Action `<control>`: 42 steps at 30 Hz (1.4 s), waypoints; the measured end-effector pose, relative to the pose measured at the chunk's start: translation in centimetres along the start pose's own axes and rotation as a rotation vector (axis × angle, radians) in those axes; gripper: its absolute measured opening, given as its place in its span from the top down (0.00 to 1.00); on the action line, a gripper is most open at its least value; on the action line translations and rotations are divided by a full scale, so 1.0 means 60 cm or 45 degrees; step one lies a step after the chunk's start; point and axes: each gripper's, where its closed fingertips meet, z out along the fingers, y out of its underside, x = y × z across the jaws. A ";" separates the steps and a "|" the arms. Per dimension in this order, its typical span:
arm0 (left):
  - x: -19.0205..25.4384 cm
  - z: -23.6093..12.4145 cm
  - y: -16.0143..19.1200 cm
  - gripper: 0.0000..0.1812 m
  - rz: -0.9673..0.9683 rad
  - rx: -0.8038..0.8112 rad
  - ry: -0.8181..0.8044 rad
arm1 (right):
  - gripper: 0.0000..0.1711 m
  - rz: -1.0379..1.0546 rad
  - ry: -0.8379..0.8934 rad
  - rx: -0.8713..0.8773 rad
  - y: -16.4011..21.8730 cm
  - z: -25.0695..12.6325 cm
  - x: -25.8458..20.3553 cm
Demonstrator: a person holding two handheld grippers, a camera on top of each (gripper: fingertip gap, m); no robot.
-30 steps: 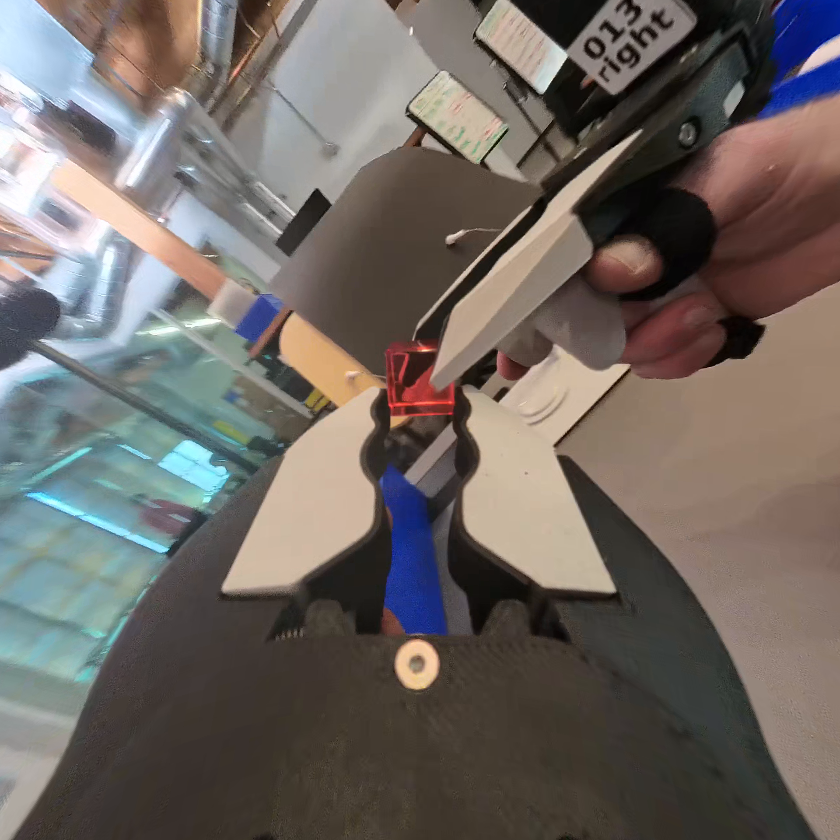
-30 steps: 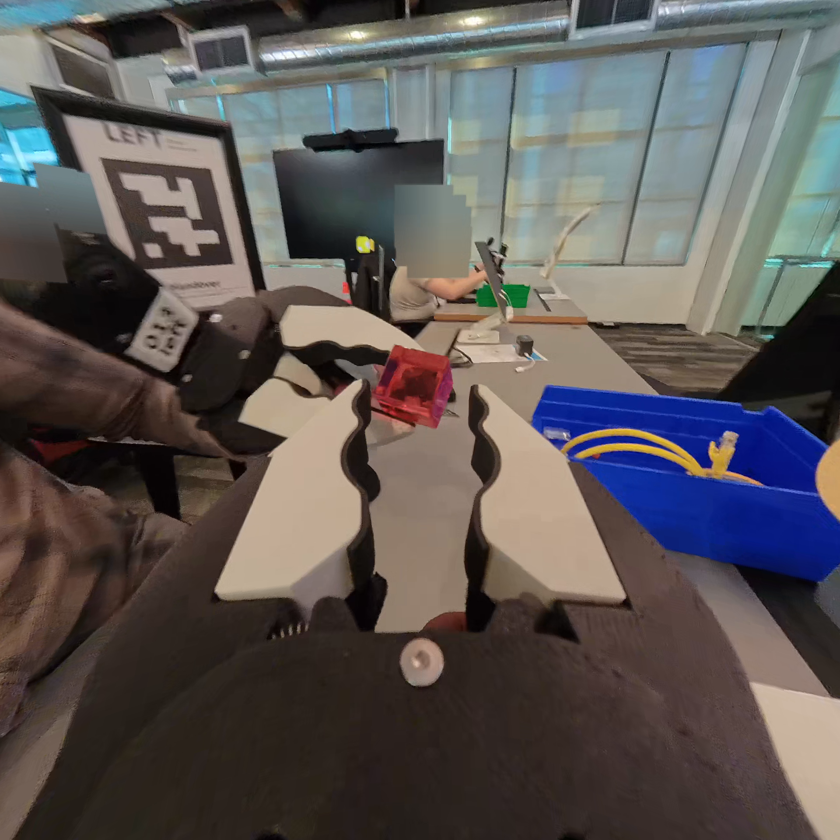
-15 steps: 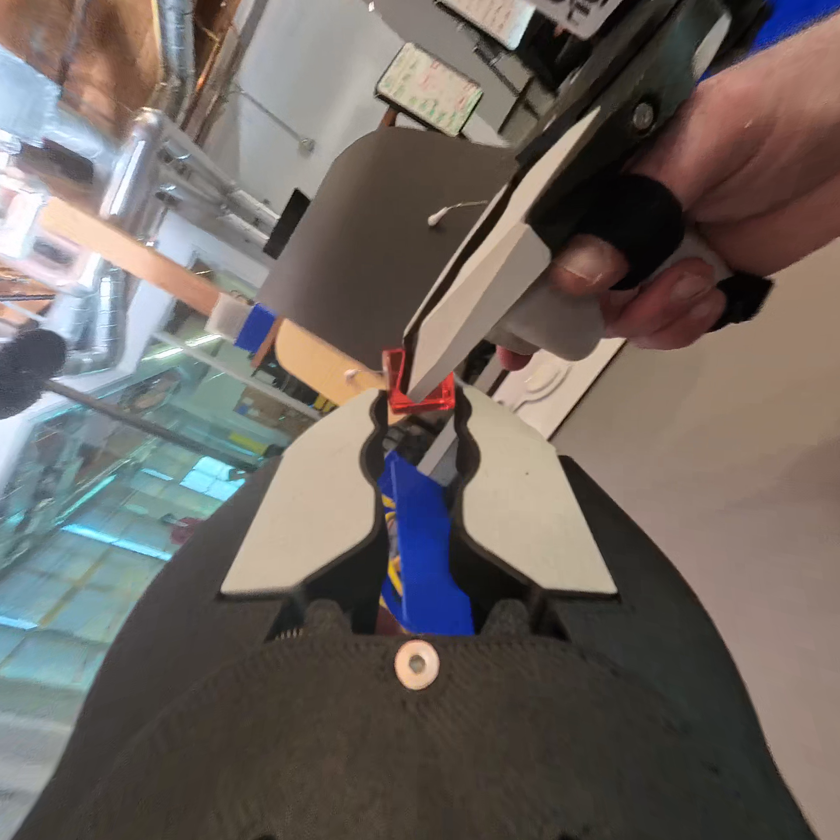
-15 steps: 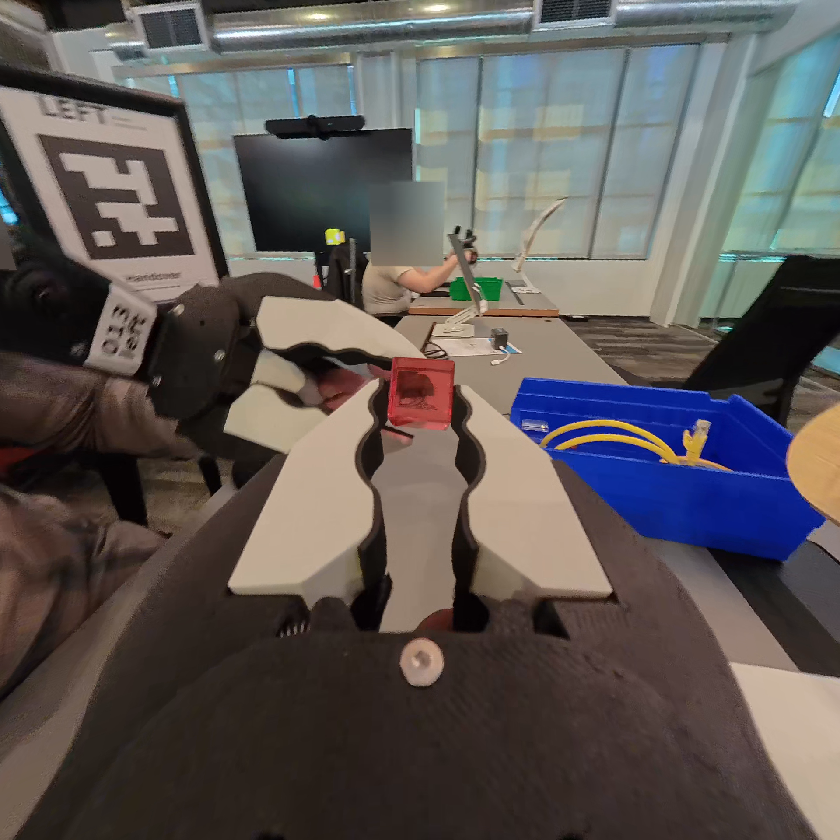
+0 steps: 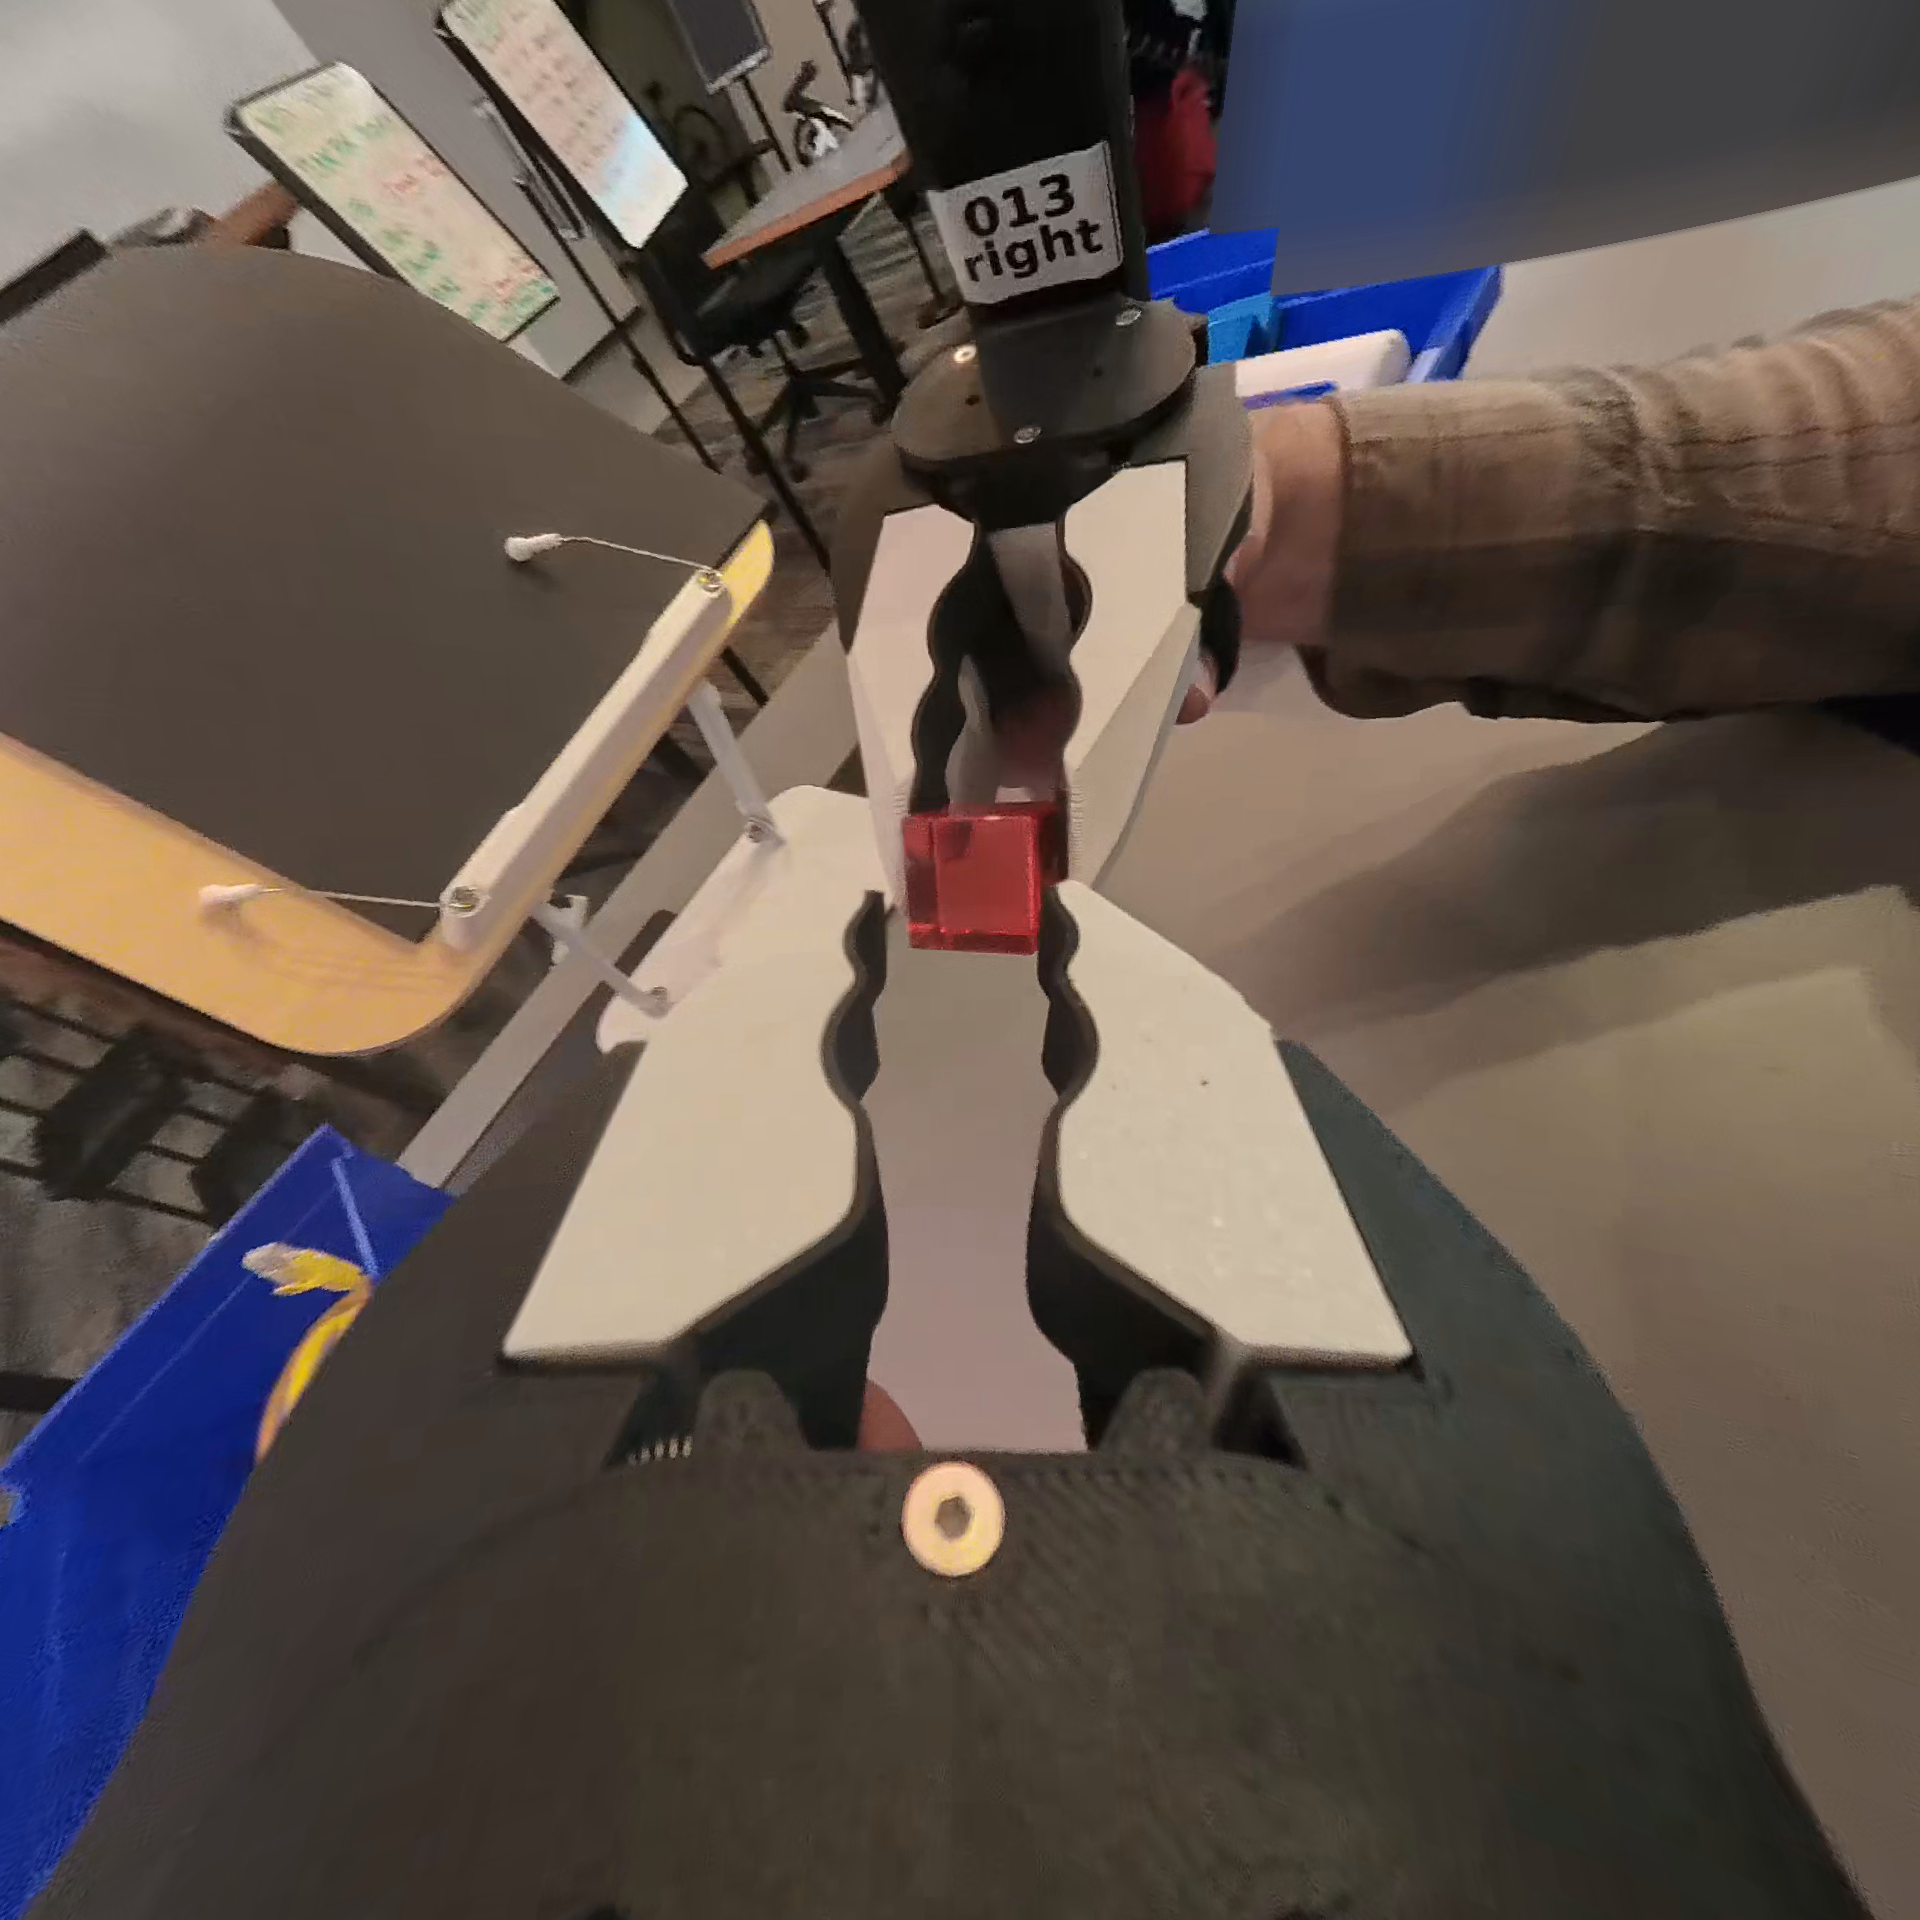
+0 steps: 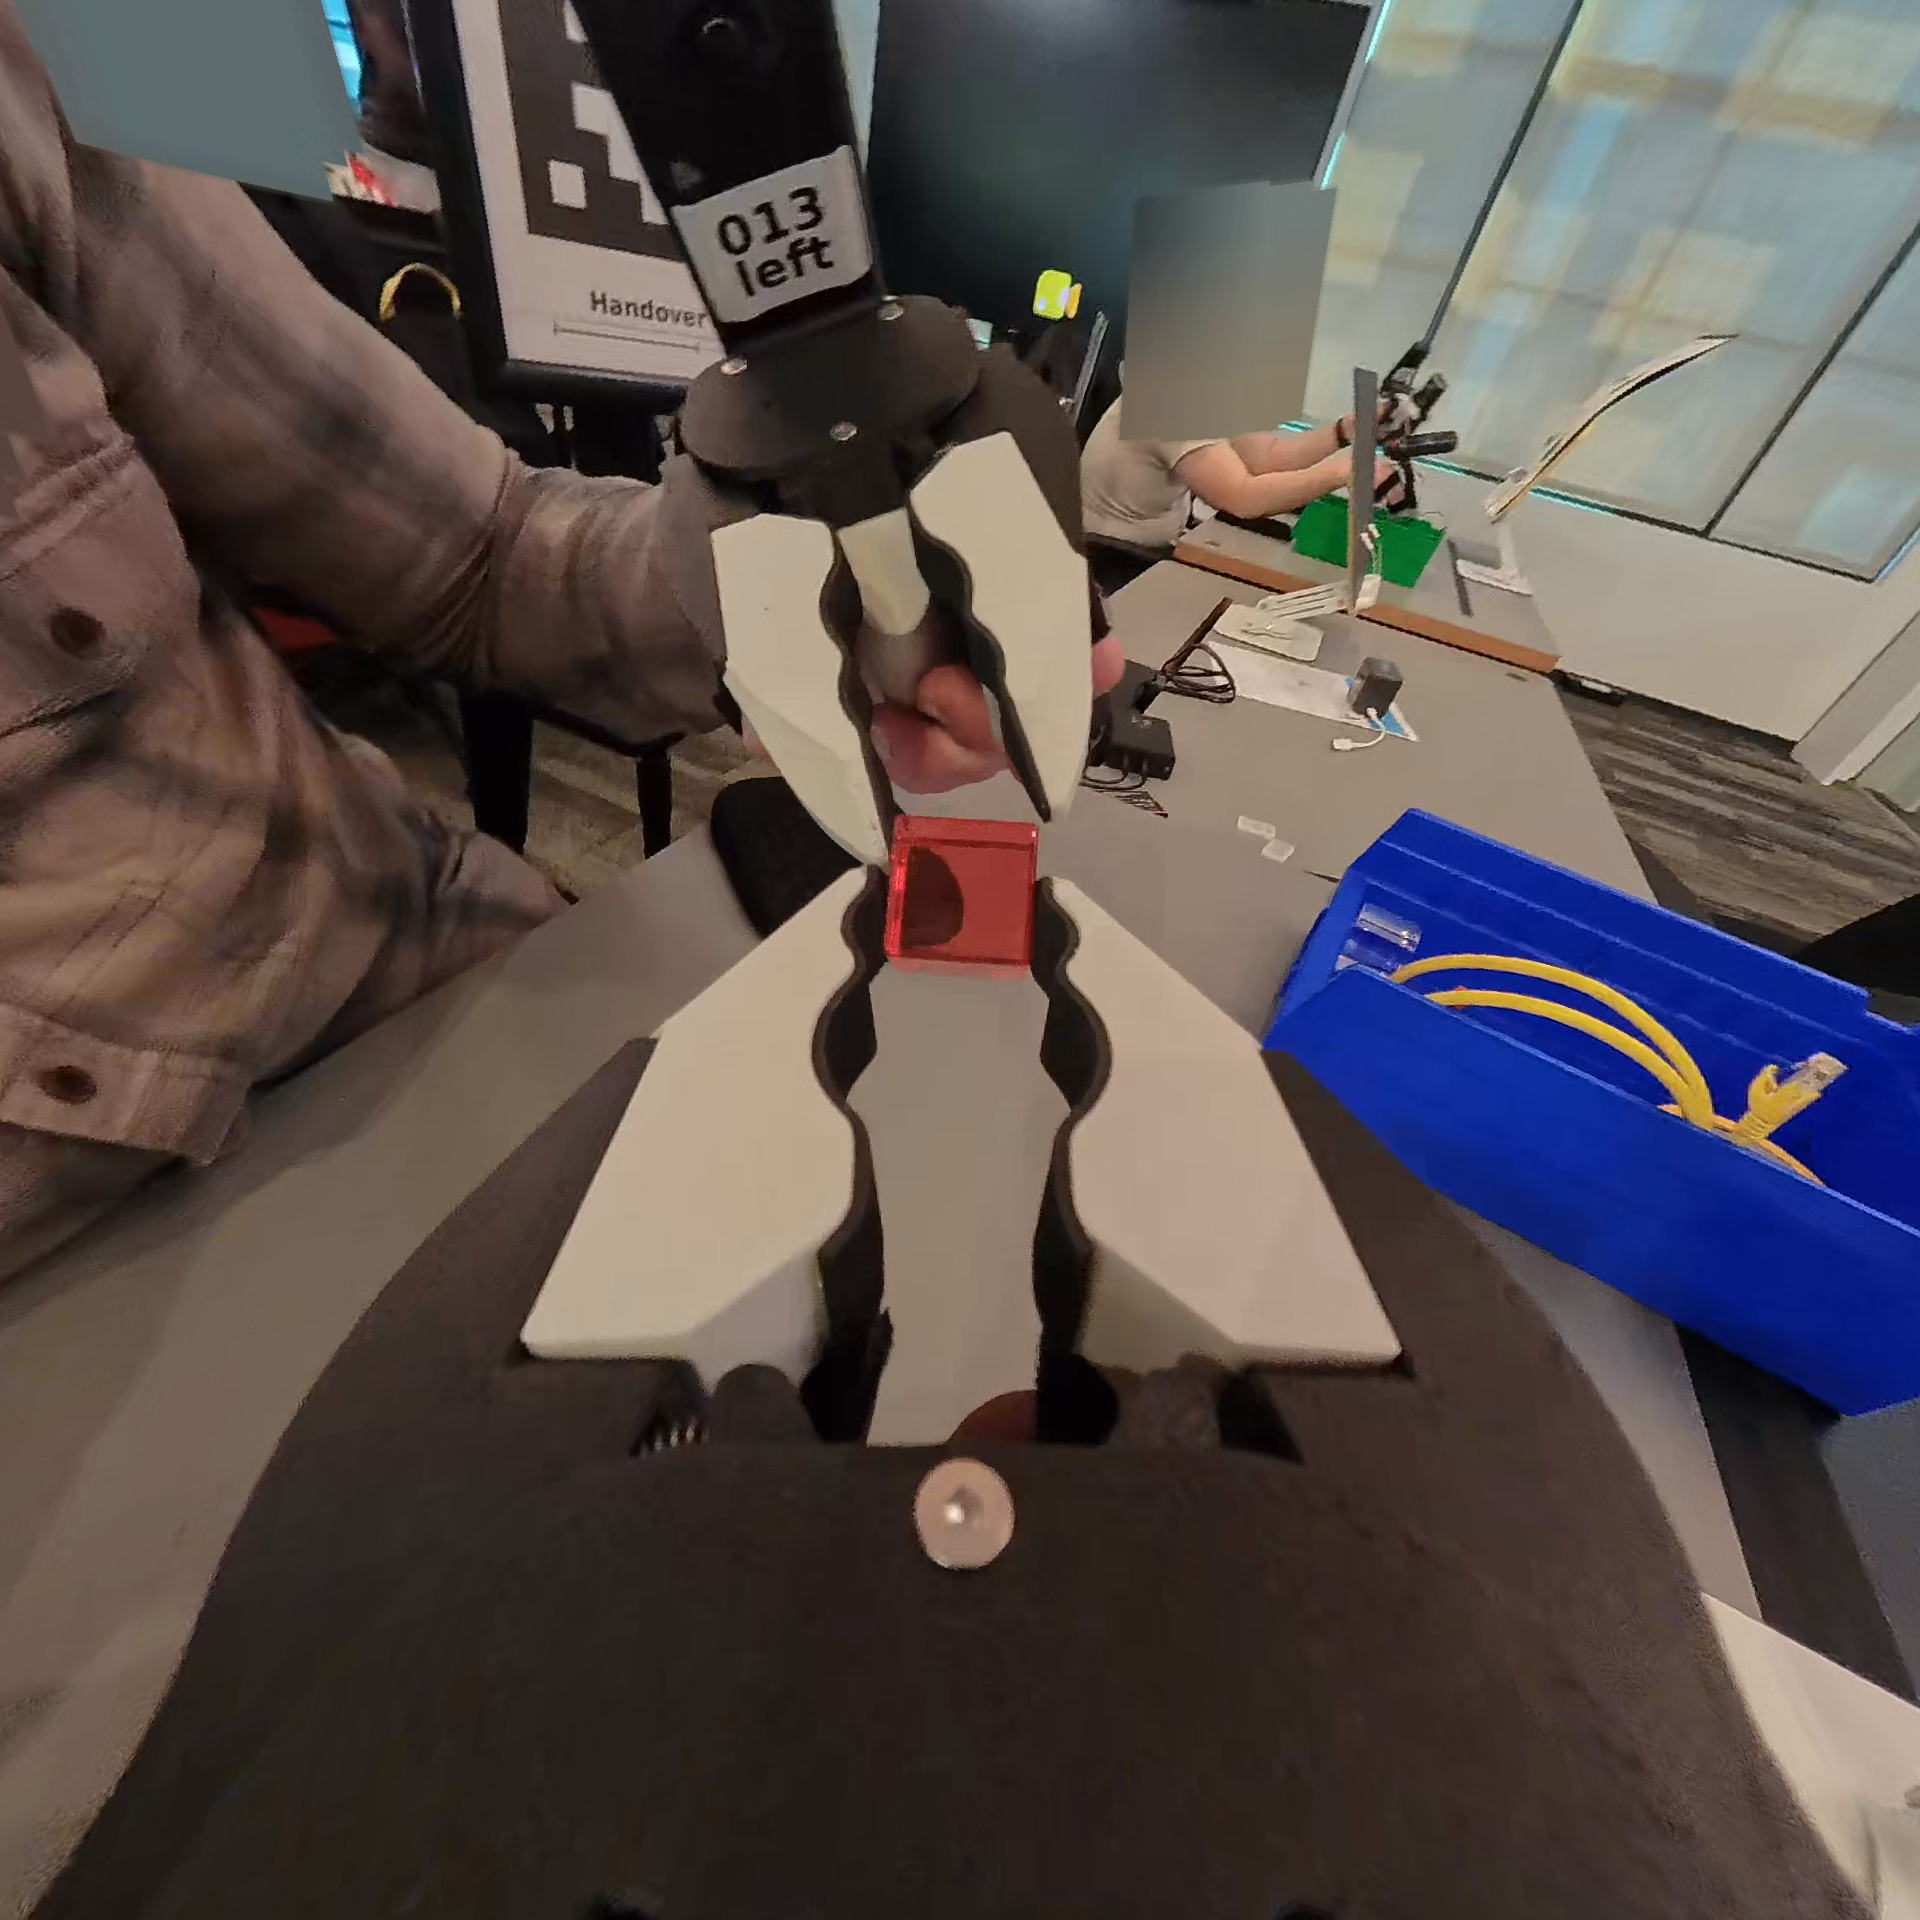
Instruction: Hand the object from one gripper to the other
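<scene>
Translucent red cube (image 6: 961, 896) gripped in right gripper (image 6: 957, 902) wavy-edged jaws; left gripper (image 5: 954, 921) jaws slightly parted, cube between tips.

We see left wrist view from behind own fingers (image 5: 1195, 1143), close, facing right gripper (image 5: 987, 821) head-on. Right wrist view mirrors: behind own fingers (image 6: 727, 1164), facing left gripper (image 6: 961, 831). Both share red cube (image 5: 971, 896) (image 6: 961, 896), table (image 5: 1558, 1039) (image 6: 1195, 904), blue bin (image 6: 1558, 1174).
</scene>
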 end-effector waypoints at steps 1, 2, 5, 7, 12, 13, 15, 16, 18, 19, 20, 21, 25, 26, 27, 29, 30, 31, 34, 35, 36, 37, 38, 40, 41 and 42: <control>0.004 0.000 -0.001 0.85 -0.025 0.010 0.030 | 0.85 -0.007 -0.015 -0.004 0.000 0.000 -0.004; 0.010 0.000 -0.002 0.85 -0.038 0.025 0.069 | 0.85 -0.012 -0.038 -0.008 0.000 0.000 -0.010; 0.026 -0.001 -0.002 0.85 -0.060 0.043 0.163 | 0.85 -0.034 -0.085 -0.026 0.002 0.002 -0.024; 0.036 -0.002 -0.003 0.86 -0.065 0.054 0.219 | 0.85 -0.042 -0.113 -0.028 0.003 0.003 -0.031; 0.037 -0.002 0.001 0.86 -0.088 0.070 0.220 | 0.85 -0.064 -0.103 -0.039 0.006 0.005 -0.031; 0.037 -0.002 0.002 0.86 -0.092 0.071 0.222 | 0.85 -0.065 -0.101 -0.043 0.007 0.005 -0.030; 0.035 -0.002 0.001 0.86 -0.091 0.090 0.207 | 0.85 -0.068 -0.091 -0.041 0.006 0.005 -0.028; 0.034 -0.002 0.001 0.86 -0.092 0.093 0.195 | 0.85 -0.070 -0.079 -0.039 0.005 0.005 -0.026; 0.023 -0.003 -0.004 0.86 -0.078 0.117 0.134 | 0.84 -0.064 -0.034 -0.025 0.001 0.005 -0.016; 0.020 -0.004 -0.006 0.86 -0.077 0.126 0.117 | 0.84 -0.061 -0.018 -0.020 -0.001 0.005 -0.012; 0.018 -0.003 -0.008 0.86 -0.073 0.133 0.103 | 0.84 -0.063 -0.005 -0.018 -0.002 0.004 -0.009; 0.015 -0.003 -0.008 0.86 -0.051 0.133 0.074 | 0.83 -0.065 0.011 -0.019 -0.002 0.004 -0.006; -0.004 -0.006 -0.015 0.86 0.028 0.143 -0.070 | 0.78 -0.048 0.094 0.007 -0.008 -0.003 0.016; -0.012 -0.008 -0.016 0.86 0.065 0.132 -0.125 | 0.77 -0.033 0.123 0.018 -0.011 -0.007 0.024; -0.020 -0.010 -0.017 0.86 0.115 0.127 -0.191 | 0.77 -0.011 0.147 0.038 -0.015 -0.011 0.031; -0.041 -0.013 -0.012 0.86 0.273 0.048 -0.370 | 0.76 0.041 0.181 0.071 -0.021 -0.019 0.044; -0.051 -0.014 -0.007 0.86 0.374 -0.005 -0.468 | 0.77 0.053 0.197 0.072 -0.022 -0.020 0.048; -0.059 -0.016 -0.007 0.87 0.466 -0.039 -0.562 | 0.77 0.066 0.218 0.071 -0.023 -0.021 0.053; -0.073 -0.016 -0.002 0.87 0.717 -0.146 -0.765 | 0.78 0.160 0.266 0.092 -0.029 -0.020 0.068; -0.074 -0.015 -0.001 0.87 0.782 -0.163 -0.807 | 0.78 0.187 0.279 0.094 -0.029 -0.017 0.072; -0.075 -0.013 0.002 0.87 0.829 -0.192 -0.831 | 0.77 0.205 0.283 0.093 -0.029 -0.014 0.074; -0.077 -0.011 0.004 0.86 0.881 -0.216 -0.867 | 0.77 0.222 0.292 0.088 -0.029 -0.010 0.075; -0.078 -0.011 0.004 0.86 0.924 -0.226 -0.894 | 0.77 0.236 0.300 0.078 -0.028 -0.005 0.076; -0.079 -0.008 0.006 0.86 0.950 -0.246 -0.917 | 0.77 0.246 0.307 0.035 -0.022 0.004 0.076; -0.077 -0.007 0.006 0.86 0.973 -0.248 -0.921 | 0.78 0.254 0.327 0.019 -0.019 0.006 0.079; -0.076 -0.006 0.005 0.86 0.997 -0.249 -0.925 | 0.78 0.266 0.337 0.018 -0.018 0.008 0.081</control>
